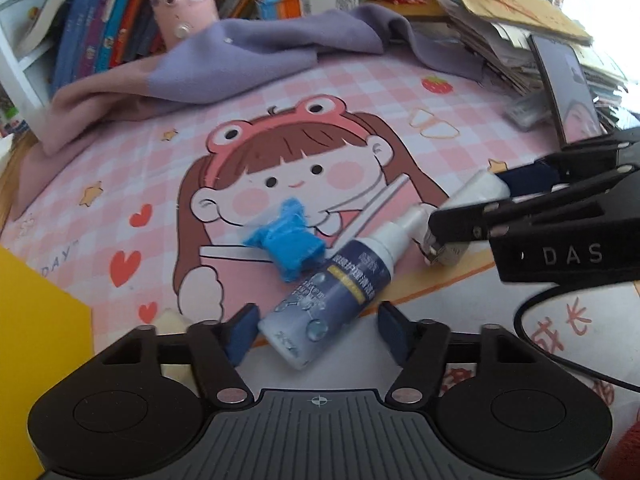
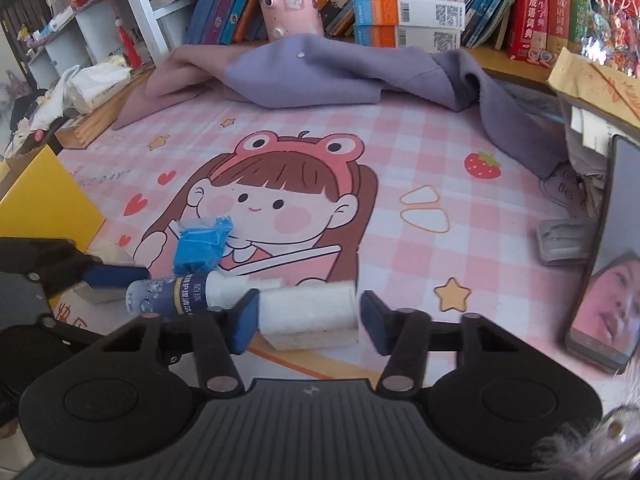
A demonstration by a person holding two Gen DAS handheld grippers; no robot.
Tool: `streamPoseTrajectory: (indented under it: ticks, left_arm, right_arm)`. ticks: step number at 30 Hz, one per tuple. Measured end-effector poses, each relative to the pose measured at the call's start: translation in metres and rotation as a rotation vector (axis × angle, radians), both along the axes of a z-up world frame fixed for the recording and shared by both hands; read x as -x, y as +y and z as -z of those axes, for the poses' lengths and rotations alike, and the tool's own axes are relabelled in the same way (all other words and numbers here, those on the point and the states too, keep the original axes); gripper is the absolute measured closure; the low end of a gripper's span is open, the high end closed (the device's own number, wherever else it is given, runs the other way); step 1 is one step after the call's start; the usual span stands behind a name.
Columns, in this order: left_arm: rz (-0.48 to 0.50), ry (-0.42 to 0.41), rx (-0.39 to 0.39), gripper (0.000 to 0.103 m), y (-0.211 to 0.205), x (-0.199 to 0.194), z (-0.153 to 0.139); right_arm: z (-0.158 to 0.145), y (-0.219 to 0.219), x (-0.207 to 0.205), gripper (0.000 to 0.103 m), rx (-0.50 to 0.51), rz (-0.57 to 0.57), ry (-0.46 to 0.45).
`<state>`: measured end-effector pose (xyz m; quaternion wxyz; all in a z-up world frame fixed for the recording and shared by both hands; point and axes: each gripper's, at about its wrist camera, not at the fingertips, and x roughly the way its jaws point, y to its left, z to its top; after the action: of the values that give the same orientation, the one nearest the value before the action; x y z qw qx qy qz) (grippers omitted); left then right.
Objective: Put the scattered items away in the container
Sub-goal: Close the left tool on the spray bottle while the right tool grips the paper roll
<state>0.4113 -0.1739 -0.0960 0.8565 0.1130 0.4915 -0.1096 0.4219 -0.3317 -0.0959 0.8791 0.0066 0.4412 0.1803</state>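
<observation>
Here, on a bench (image 2: pixel 400 152) covered by a pink checked cartoon mat, two grabs are set up side by side, and that closeness is the main hazard. The yellow container (image 2: pixel 52 200) stands at the mat's left edge, well apart from the items.

The left hand-held gripper (image 1: pixel 318 332) is at a middling width, straddling the base of a spray bottle (image 1: pixel 340 280) that lies slantwise on the mat; one pad touches it and the other stands clear. The right hand-held gripper (image 2: pixel 310 318) is narrowed around a white block (image 2: pixel 308 308), with a sliver of gap still showing on one side, so neither item looks clamped.

The bottle is round and would be caught near its end. A squeeze could roll it or swing its nozzle, which lies just beside the block and the right fingers. Lifting either item first may knock the other or bring the two tools together.

A crumpled blue wad (image 1: pixel 286 240) rests against the bottle and could be dragged along.
</observation>
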Motion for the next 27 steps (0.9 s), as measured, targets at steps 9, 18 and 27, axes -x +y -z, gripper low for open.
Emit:
streamPoseTrajectory:
  ticks: [9, 18, 27]
  left_arm:
    - [0.117, 0.032, 0.031, 0.054, -0.026, -0.001, -0.005]
    - [0.132, 0.045, 0.072, 0.072, -0.032, -0.002, 0.001]
    - [0.007, 0.052, 0.141, 0.072, -0.007, 0.018, -0.01]
  right_arm:
    - [0.001, -0.011, 0.001, 0.051, -0.001, 0.02, 0.011]
    - [0.002, -0.009, -0.001, 0.043, 0.005, 0.015, 0.015]
    - [0.002, -0.008, 0.002, 0.052, 0.001, 0.005, 0.01]
